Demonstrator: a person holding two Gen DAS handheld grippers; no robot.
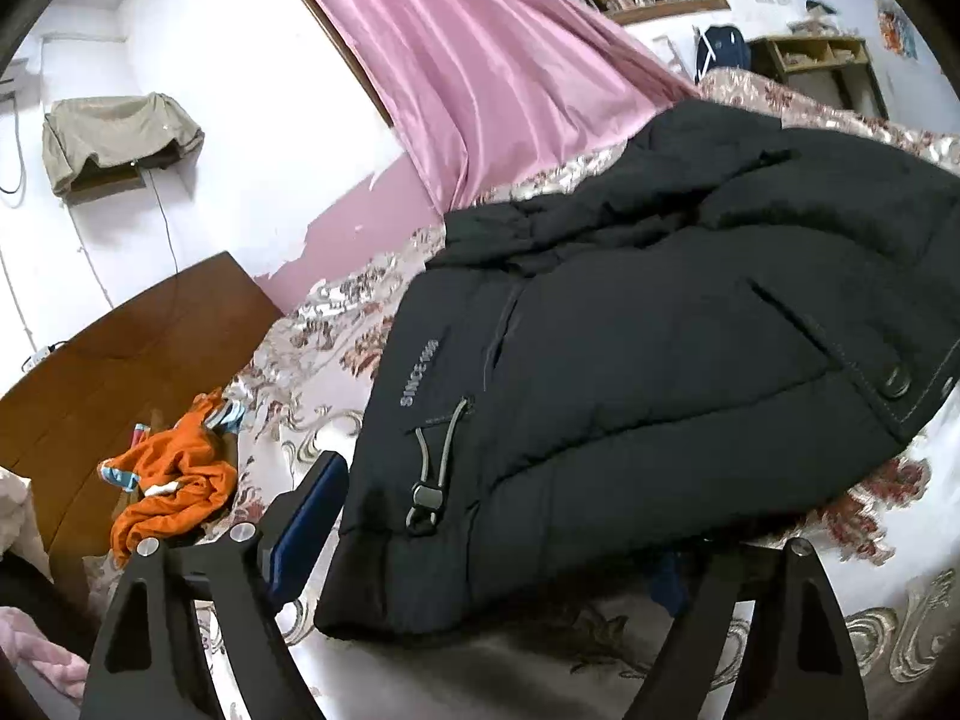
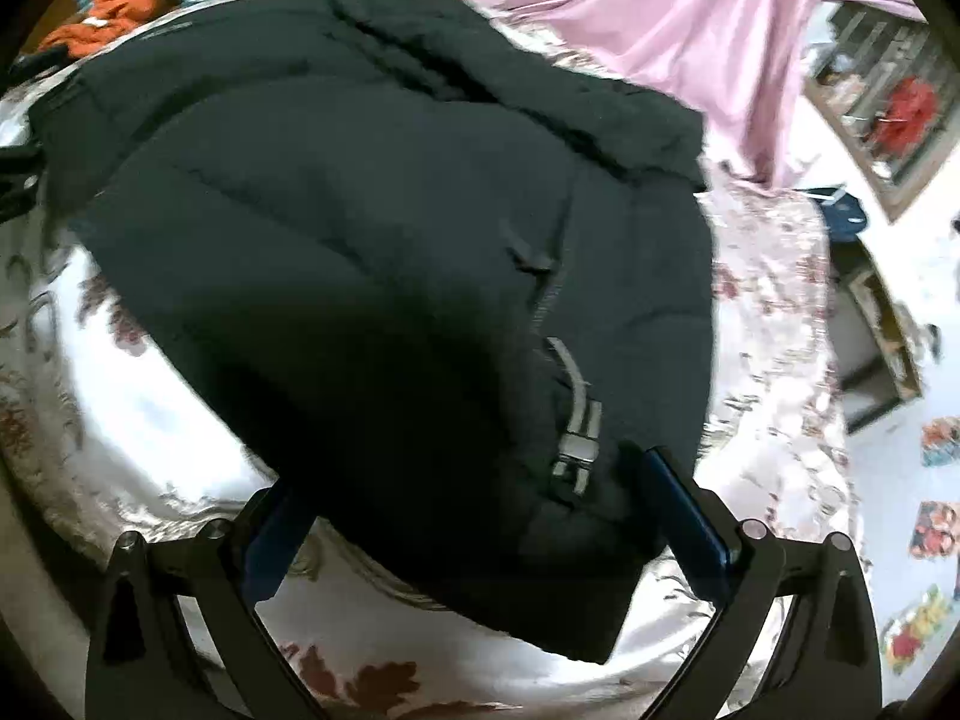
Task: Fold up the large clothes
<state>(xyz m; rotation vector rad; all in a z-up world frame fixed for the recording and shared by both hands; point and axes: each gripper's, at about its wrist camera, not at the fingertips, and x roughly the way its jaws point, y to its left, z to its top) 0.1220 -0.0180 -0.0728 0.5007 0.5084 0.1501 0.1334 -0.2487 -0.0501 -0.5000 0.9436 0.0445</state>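
A black padded jacket lies folded over on a flowered bedspread, its hem end nearest both cameras and its bulk reaching toward a pink curtain that hangs down to the far edge of the bed; in the right wrist view the same jacket fills most of the frame over the bedspread, with the curtain behind it.

The left gripper stands wide apart at the jacket's hem corner; its left blue pad sits just beside the cloth edge, while the other finger is mostly hidden under the jacket, so no clamp on the cloth shows; a grey drawcord with a toggle hangs on the hem between them.

The right gripper is also spread wide, the jacket's hem corner lying between its blue pads; whether either pad presses the cloth I cannot tell; a grey buckle strap lies on the hem near the right pad.

An orange garment is bunched at the bed's edge by a brown wooden headboard; it shows again, small, at the top left of the right wrist view; a dark bag and a wooden shelf unit stand beyond the far side.
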